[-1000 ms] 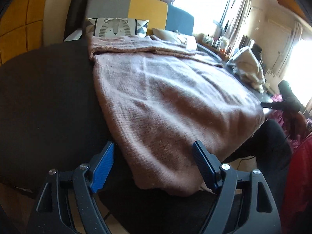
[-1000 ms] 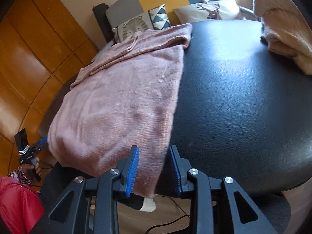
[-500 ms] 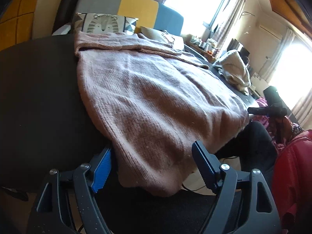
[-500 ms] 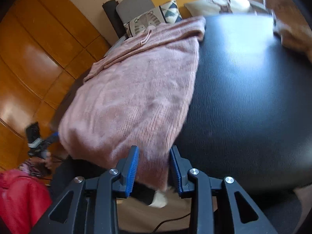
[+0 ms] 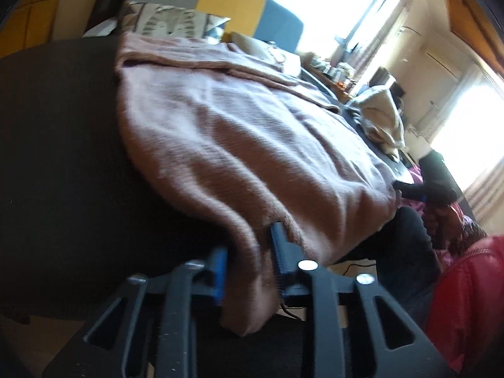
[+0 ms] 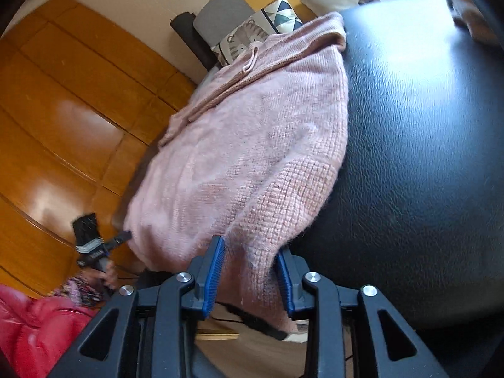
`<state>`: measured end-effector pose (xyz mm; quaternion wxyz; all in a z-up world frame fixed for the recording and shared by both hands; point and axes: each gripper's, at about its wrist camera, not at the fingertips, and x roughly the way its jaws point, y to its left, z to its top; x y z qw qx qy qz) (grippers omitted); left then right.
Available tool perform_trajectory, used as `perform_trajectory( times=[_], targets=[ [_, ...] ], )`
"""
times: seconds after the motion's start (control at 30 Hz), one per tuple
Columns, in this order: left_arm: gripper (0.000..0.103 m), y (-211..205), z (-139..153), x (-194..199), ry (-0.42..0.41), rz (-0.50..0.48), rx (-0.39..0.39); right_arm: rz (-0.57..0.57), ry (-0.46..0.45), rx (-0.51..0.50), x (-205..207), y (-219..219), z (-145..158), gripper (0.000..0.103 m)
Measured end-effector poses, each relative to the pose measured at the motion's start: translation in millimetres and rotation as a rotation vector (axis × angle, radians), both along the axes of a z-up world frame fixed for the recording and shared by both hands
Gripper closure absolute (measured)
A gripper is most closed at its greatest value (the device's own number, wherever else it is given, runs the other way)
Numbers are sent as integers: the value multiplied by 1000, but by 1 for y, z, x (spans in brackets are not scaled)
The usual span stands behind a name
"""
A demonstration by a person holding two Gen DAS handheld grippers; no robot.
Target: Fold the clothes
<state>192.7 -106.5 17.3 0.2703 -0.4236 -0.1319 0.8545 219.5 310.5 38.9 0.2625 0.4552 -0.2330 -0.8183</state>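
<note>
Dusty-pink, coarse-knit wool: the sweater (image 5: 239, 145) lies spread flat on the black table (image 5: 60, 145), its near hem hanging over the table's front edge and its collar end bunched at the far side, just before the tiger-print cushion (image 6: 249, 36). The left gripper (image 5: 249, 261) has just been closing, and its blue pads now pinch one hem corner into a ridge. The right gripper (image 6: 249, 271) is clamped on the other hem corner, the knit stretched between its pads. A cream garment (image 5: 381, 116) sits further along the table.
</note>
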Motion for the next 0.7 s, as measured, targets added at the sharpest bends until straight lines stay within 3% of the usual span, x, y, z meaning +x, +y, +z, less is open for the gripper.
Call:
perform_trajectory(
  times=[0.13, 0.3, 0.5, 0.7],
  targets=[
    [89, -1, 1, 0, 1, 14, -19, -16, -17, 126, 0, -8, 6, 92],
    [95, -8, 13, 4, 14, 25, 30, -54, -61, 121, -2, -7, 8, 95],
    [95, -29, 42, 11, 79, 48, 140, -76, -50, -44, -1, 3, 19, 95],
    [98, -41, 58, 20, 102, 63, 170, -97, -46, -194, 4, 19, 29, 95]
  ],
)
